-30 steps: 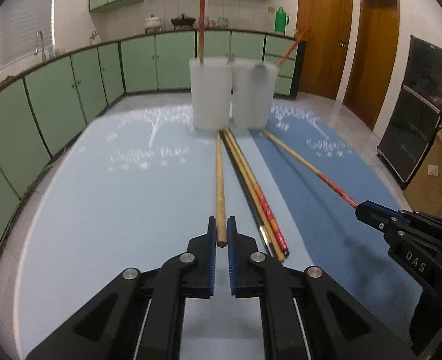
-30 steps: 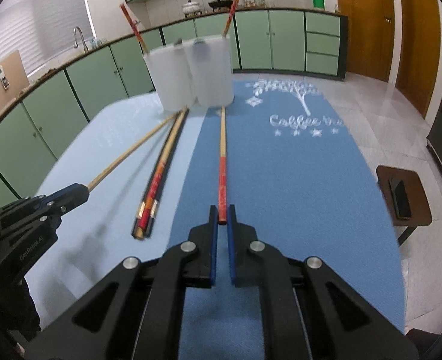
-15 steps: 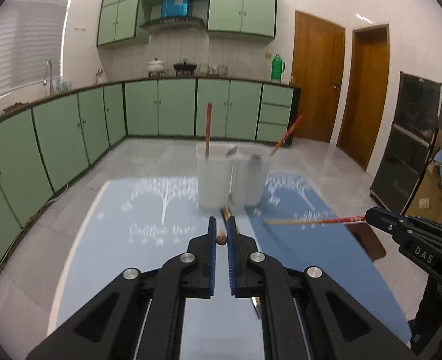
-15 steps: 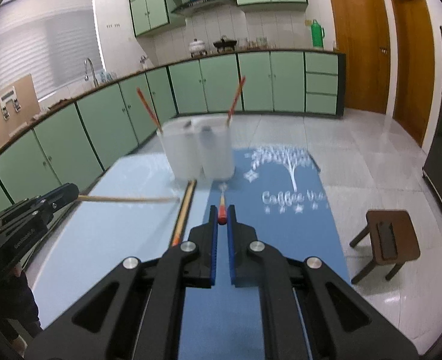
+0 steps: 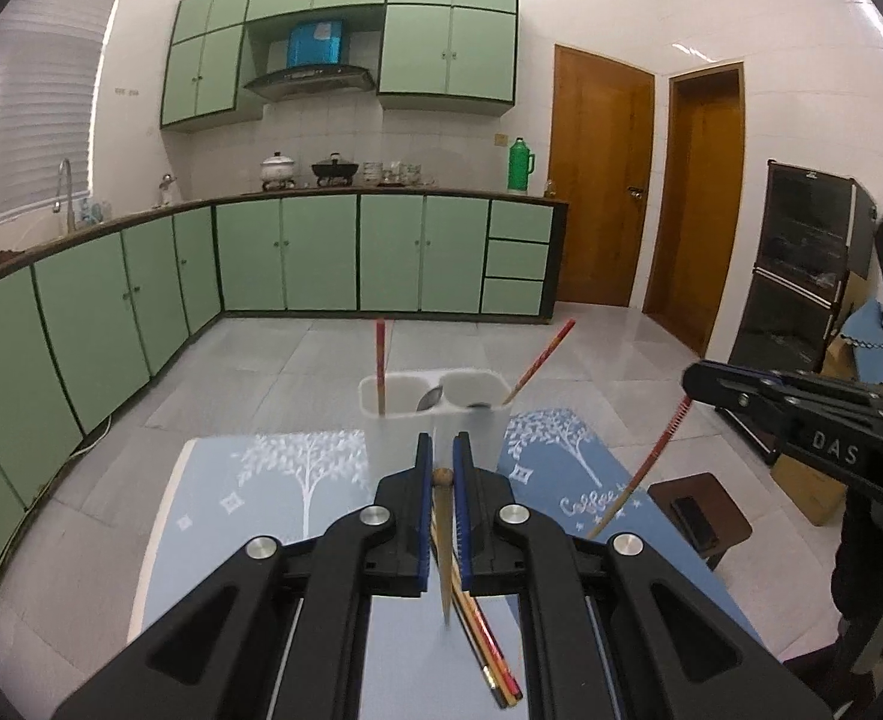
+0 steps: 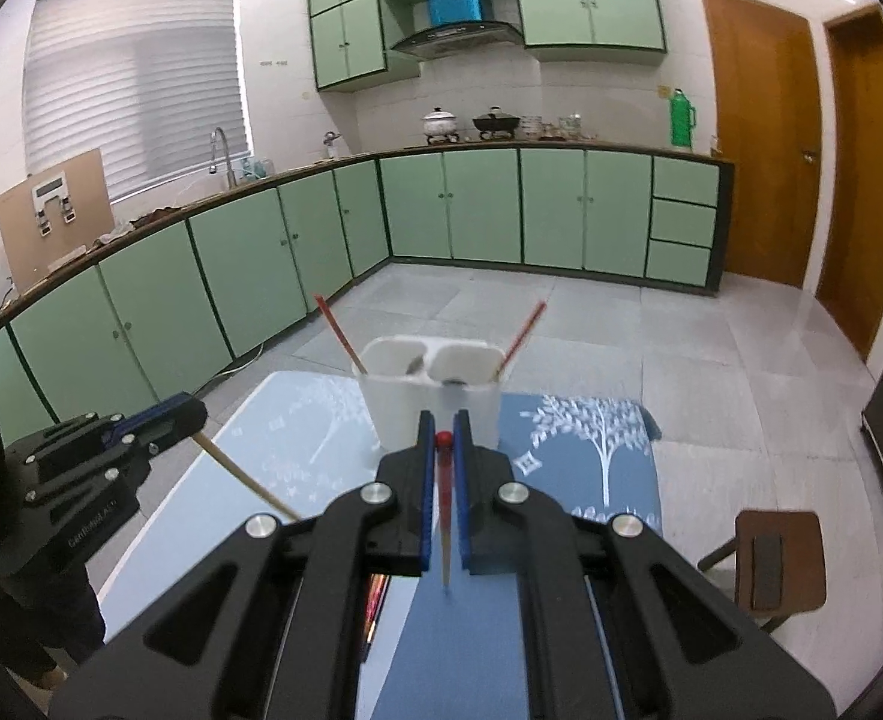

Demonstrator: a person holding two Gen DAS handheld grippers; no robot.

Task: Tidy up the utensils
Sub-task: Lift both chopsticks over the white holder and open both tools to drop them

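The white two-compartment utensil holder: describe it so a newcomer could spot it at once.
Start from the blue tree-printed mat on the table; at its far end stands the white two-compartment plastic holder. Each compartment holds one red-topped chopstick leaning outward, plus a spoon. It is the only upright container on the mat; the other chopsticks lie flat.

Both wrist cams look fwd, tilted down over bench near edge; both share the white two-compartment plastic holder (image 5: 435, 414) (image 6: 432, 402) at far edge & green cabinets (image 5: 321, 252) (image 6: 489, 210).

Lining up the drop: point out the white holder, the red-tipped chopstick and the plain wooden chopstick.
white holder (image 6: 399, 414), right wrist view, front wall.
red-tipped chopstick (image 6: 443, 480), right wrist view, red shaft.
plain wooden chopstick (image 5: 443, 534), left wrist view, shaft.
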